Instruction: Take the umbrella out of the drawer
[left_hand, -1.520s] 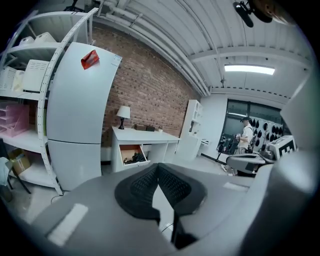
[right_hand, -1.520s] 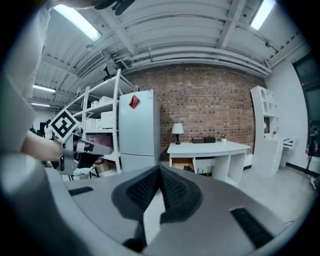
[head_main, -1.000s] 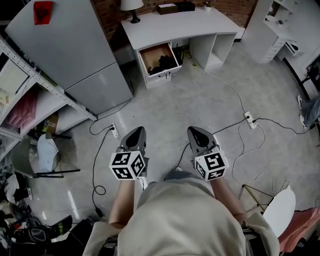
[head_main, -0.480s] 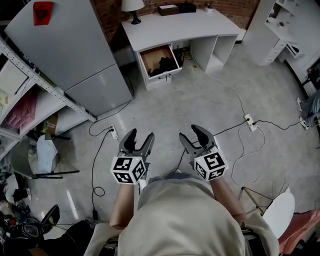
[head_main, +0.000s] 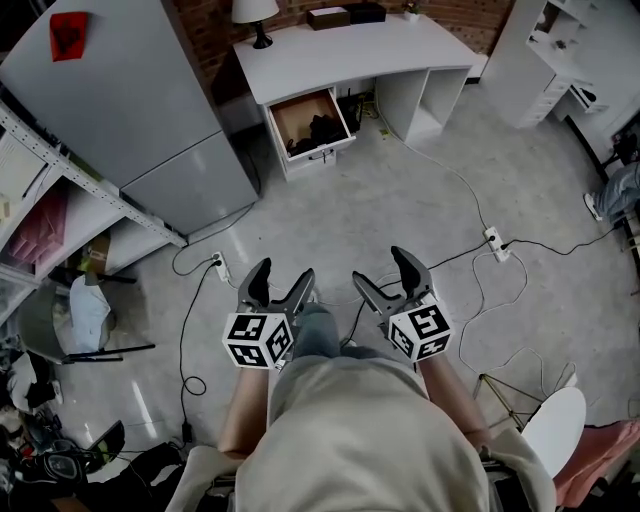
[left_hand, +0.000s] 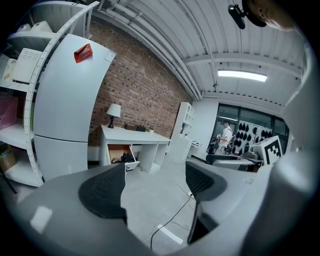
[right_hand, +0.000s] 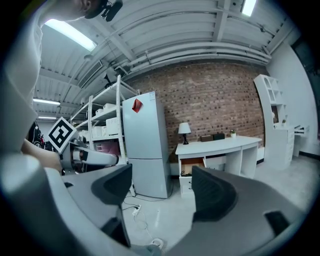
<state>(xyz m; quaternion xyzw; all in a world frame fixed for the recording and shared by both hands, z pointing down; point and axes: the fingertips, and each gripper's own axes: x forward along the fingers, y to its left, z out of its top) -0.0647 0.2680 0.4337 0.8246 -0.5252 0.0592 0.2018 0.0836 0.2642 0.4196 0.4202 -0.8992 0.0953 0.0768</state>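
**Drawer open across the grey floor**

Grey floor (head_main: 400, 200) fills the frame. A tall fridge (head_main: 130, 100) stands upper left and a white desk (head_main: 340, 50) top centre. The desk's drawer (head_main: 296, 112) hangs open, holding a dark heap (head_main: 318, 128) in which the umbrella cannot be picked out. Lower centre, the left gripper (head_main: 283, 275) and right gripper (head_main: 382, 270) are opening their jaws, with nothing between them.

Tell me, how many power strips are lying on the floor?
2. One power strip lies near the grey fridge; the other sits farther right on the open floor. The person's body may hide more.
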